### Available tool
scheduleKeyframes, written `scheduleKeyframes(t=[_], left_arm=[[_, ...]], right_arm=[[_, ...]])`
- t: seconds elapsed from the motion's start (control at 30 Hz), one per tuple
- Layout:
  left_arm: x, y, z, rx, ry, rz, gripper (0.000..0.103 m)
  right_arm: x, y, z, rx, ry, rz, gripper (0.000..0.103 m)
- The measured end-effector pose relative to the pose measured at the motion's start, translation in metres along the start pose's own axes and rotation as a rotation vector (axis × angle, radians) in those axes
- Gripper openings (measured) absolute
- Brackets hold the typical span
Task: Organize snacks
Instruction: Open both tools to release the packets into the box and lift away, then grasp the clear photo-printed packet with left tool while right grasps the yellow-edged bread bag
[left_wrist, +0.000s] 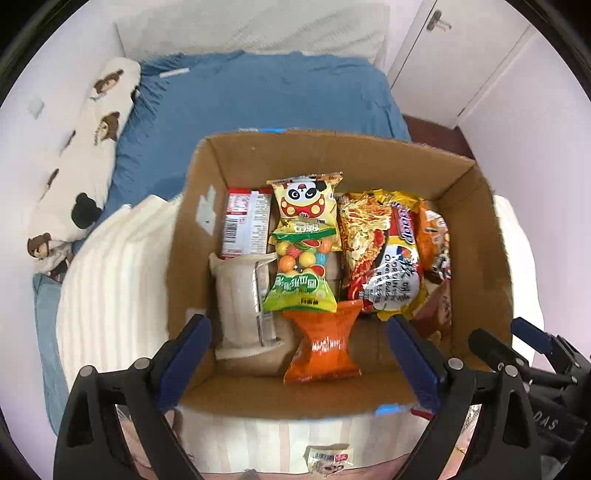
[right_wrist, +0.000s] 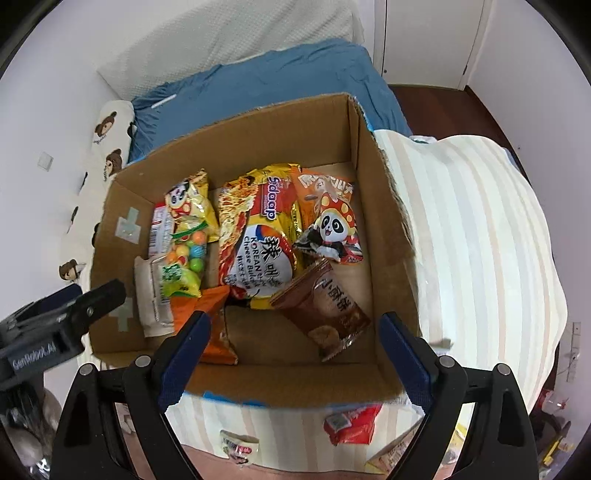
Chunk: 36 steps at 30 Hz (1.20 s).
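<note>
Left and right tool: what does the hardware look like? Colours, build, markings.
Both match: the left tool and right tool have glossy black plastic frames with triangular cut-outs, silver rivets at the pivots and flat dark-blue finger pads. The right wrist view shows white "GenRobot.AI" lettering on the left tool's body; the left wrist view shows partial white letters on the right tool's. No cables or sleeves visible.

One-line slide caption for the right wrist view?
Open right gripper above a cardboard box of snacks, including a noodle packet and brown biscuit packet.
</note>
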<state>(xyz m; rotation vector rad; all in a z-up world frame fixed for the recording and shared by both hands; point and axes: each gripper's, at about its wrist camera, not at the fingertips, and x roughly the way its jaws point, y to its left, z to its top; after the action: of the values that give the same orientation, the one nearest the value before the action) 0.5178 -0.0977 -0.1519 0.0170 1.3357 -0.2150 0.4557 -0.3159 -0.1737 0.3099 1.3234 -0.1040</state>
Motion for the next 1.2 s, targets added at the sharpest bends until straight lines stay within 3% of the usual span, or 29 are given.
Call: scheduleKeyframes(t=[0.47, 0.77, 1.0, 1.2], left_arm=[[-0.099, -0.012, -0.077, 0.058, -0.221, 0.023, 0.097], [-0.140, -0.015, -0.120, 0.043, -0.290, -0.009, 0.097], [-0.129, -0.020, -0.155, 0.018, -0.265, -0.029, 0.097], [-0.068, -0.023, -0.183, -0.011, -0.128, -0.038, 0.097]], right_arm=[[-0.080, 0.013, -0.074, -0.057, -0.156, 0.045, 0.094], [-0.130, -0.003, -0.121, -0.043, -0.247, 0.072, 0.094], [-0.131, -0.036, -0.159, 0.015, -0.223, 0.093, 0.094], [-0.093, -0.091, -0.188, 0.146, -0.143, 0.069, 0.094]])
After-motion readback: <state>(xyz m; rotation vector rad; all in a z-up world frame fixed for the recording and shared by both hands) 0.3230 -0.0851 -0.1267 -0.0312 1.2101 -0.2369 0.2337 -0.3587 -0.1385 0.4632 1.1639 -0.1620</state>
